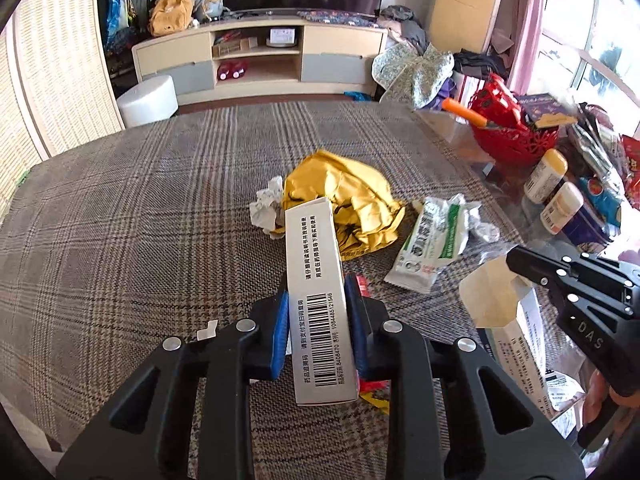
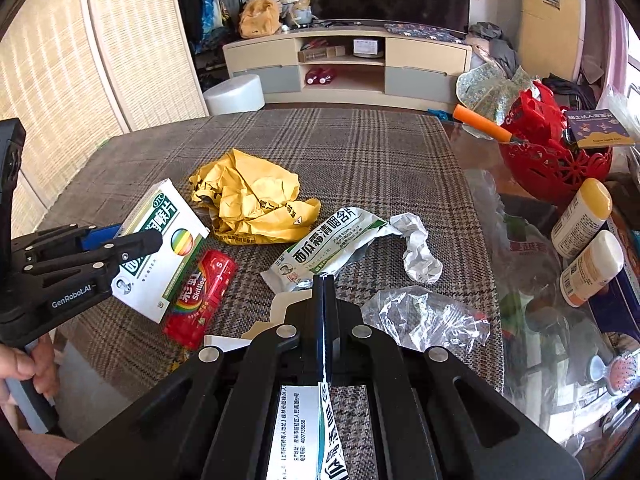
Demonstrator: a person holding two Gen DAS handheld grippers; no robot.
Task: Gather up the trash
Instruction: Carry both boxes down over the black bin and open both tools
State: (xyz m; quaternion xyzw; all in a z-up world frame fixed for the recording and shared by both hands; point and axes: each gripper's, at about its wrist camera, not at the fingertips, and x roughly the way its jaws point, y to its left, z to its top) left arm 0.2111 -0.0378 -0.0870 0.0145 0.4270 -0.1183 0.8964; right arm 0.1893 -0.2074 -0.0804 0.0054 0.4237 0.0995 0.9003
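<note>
Left gripper [image 1: 316, 316]: blue pads pinching a white medicine box [image 1: 318, 300] by its narrow sides, barcode face toward the camera; the box is lifted clear of the table. Right gripper [image 2: 323, 292]: jaws pressed together on a flattened white carton [image 2: 298, 432] that passes back under the camera.

Surface: table under a grey-brown plaid cloth [image 2: 360, 152]; its right end is bare glass [image 2: 520, 216].

Landmark: crumpled yellow bag [image 2: 252, 200], lying mid-cloth.
- Behind its left edge: crumpled white paper [image 1: 266, 210].
- Just right of it: torn white-and-green lozenge packet [image 2: 332, 244], its foil end [image 2: 418, 248] twisted farther right.
- In front of it, to the left: red Skittles pouch [image 2: 200, 300], flat on the cloth, partly under the lifted box in the right wrist view.
- In front of it, to the right: clear crumpled plastic wrapper [image 2: 428, 316], at the cloth's edge.

Containers, well right of the bag on the glass:
- Red openwork basket [image 2: 556, 168], holding red items and an orange-handled tool [image 2: 480, 122] that sticks out to the left.
- Two white bottles with yellowish caps [image 2: 584, 240], lying side by side.

Room, beyond the bag: cream-and-grey TV cabinet [image 1: 260, 60] with open shelves holding small boxes and two red objects; dark screen above; white round stool [image 1: 148, 100] at left; woven panels [image 1: 60, 60] far left; heaped clothes at right.
</note>
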